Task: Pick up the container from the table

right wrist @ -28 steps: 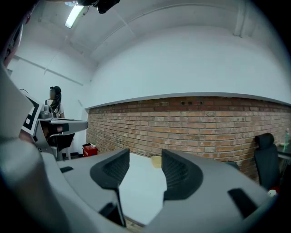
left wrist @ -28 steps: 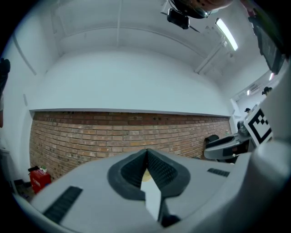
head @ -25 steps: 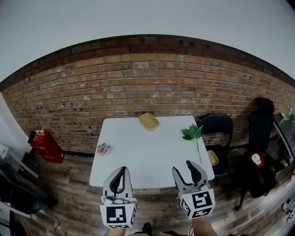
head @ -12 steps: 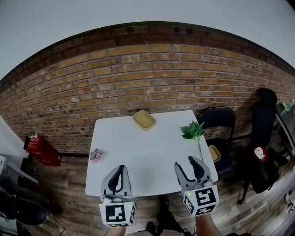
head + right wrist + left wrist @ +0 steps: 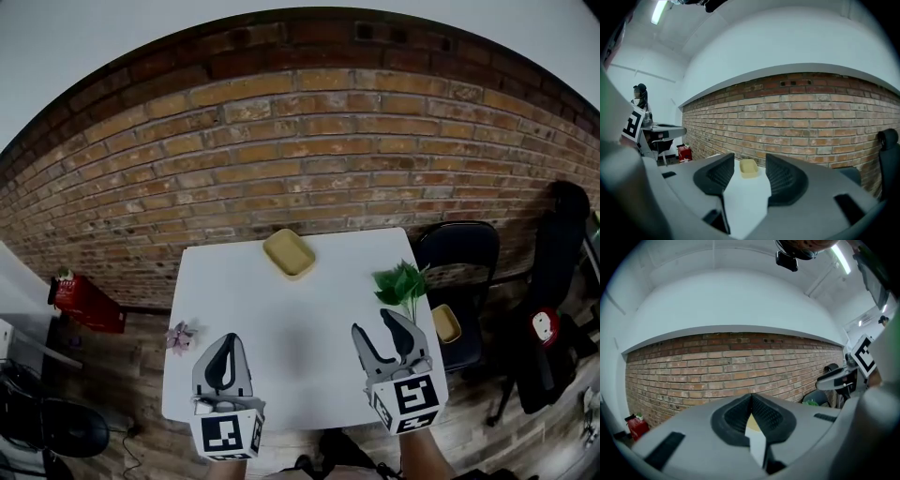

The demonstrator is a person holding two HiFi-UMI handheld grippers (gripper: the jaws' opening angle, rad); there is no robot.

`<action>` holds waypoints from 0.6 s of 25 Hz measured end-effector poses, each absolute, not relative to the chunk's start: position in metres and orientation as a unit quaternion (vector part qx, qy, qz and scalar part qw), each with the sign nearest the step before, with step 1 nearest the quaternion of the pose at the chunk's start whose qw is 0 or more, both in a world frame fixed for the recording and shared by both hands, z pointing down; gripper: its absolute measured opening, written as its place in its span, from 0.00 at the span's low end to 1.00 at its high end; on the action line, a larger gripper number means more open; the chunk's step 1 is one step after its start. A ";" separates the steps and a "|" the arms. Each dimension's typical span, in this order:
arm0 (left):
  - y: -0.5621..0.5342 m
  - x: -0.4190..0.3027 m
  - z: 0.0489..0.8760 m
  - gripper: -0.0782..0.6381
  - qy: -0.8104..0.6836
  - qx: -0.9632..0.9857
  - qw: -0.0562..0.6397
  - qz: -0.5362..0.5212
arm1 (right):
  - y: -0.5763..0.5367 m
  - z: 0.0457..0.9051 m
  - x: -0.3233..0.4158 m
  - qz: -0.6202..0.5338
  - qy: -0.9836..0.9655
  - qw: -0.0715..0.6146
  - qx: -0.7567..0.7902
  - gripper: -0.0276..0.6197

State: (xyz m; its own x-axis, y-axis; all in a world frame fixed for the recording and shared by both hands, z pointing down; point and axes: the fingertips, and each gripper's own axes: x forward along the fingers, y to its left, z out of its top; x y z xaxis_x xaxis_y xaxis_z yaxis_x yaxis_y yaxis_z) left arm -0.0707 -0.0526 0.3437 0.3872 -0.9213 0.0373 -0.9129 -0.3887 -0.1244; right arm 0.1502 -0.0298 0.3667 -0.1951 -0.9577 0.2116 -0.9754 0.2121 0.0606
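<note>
At the near edge of the white table (image 5: pixel 309 375) both grippers hang above the surface, and neither touches anything. The container (image 5: pixel 289 253), a shallow yellow tray, lies at the far edge of the table, close to the brick wall (image 5: pixel 309 159) and about in the middle between left and right. It is well apart from both grippers.

I judge that the task is at its first step, the approach: the container is not yet reached. The next move calls for a long reach forward across the table and a descent, so that one wall of the tray comes between the jaws before they close. A green plant sprig (image 5: pixel 401 283) lies near the right edge, just beyond the right gripper (image 5: pixel 375 323), and the reach should pass on its left side.

The right gripper has its jaws apart, with a moderate gap. In the right gripper view the container shows far away, straight through this gap, so this gripper seems well aimed. Its ribbed pads (image 5: pixel 780 178) hold nothing.

The left gripper (image 5: pixel 225 345) has its jaws together, the tips meeting, with only a thin slit lower down. Nothing is clamped there. A small pink flower (image 5: pixel 180 336) lies at the left edge, beside it.
</note>
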 end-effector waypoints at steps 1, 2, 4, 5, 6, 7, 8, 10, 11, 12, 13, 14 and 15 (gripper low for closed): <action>-0.062 -0.069 0.341 0.12 0.557 -0.828 0.043 -0.049 | -0.041 0.365 0.154 0.041 -0.775 0.102 0.623 0.38; -0.070 -0.068 0.338 0.12 0.562 -0.824 0.045 -0.047 | -0.052 0.362 0.157 0.038 -0.778 0.101 0.619 0.38; -0.085 -0.066 0.328 0.12 0.572 -0.818 0.049 -0.042 | -0.073 0.352 0.162 0.030 -0.785 0.099 0.611 0.38; -0.091 -0.065 0.322 0.12 0.576 -0.815 0.053 -0.039 | -0.082 0.346 0.163 0.025 -0.788 0.099 0.608 0.38; -0.097 -0.064 0.316 0.12 0.580 -0.812 0.057 -0.038 | -0.091 0.339 0.164 0.019 -0.791 0.098 0.604 0.37; -0.102 -0.064 0.310 0.12 0.584 -0.809 0.062 -0.036 | -0.100 0.331 0.165 0.012 -0.794 0.098 0.599 0.37; -0.107 -0.064 0.303 0.12 0.588 -0.806 0.066 -0.033 | -0.109 0.323 0.166 0.005 -0.798 0.097 0.595 0.37; -0.117 -0.066 0.291 0.12 0.595 -0.800 0.072 -0.026 | -0.127 0.307 0.166 -0.007 -0.803 0.096 0.588 0.37; -0.122 -0.067 0.286 0.12 0.599 -0.797 0.074 -0.023 | -0.135 0.300 0.166 -0.012 -0.805 0.096 0.585 0.37; -0.127 -0.068 0.281 0.12 0.602 -0.795 0.076 -0.021 | -0.142 0.294 0.166 -0.017 -0.807 0.096 0.583 0.37; -0.132 -0.068 0.277 0.12 0.604 -0.793 0.077 -0.020 | -0.149 0.289 0.166 -0.020 -0.809 0.097 0.580 0.37; -0.136 -0.069 0.275 0.12 0.605 -0.792 0.078 -0.019 | -0.155 0.285 0.166 -0.022 -0.810 0.099 0.577 0.37; -0.141 -0.069 0.273 0.12 0.606 -0.791 0.078 -0.019 | -0.161 0.283 0.165 -0.024 -0.812 0.101 0.575 0.37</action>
State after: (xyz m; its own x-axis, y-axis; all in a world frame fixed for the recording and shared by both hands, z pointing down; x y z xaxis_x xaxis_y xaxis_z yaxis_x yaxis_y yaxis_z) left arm -0.0694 -0.1409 0.2735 0.2638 -0.9625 -0.0636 -0.9565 -0.2525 -0.1462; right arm 0.1654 -0.1608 0.2833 -0.3190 -0.9378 0.1372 -0.9282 0.3384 0.1547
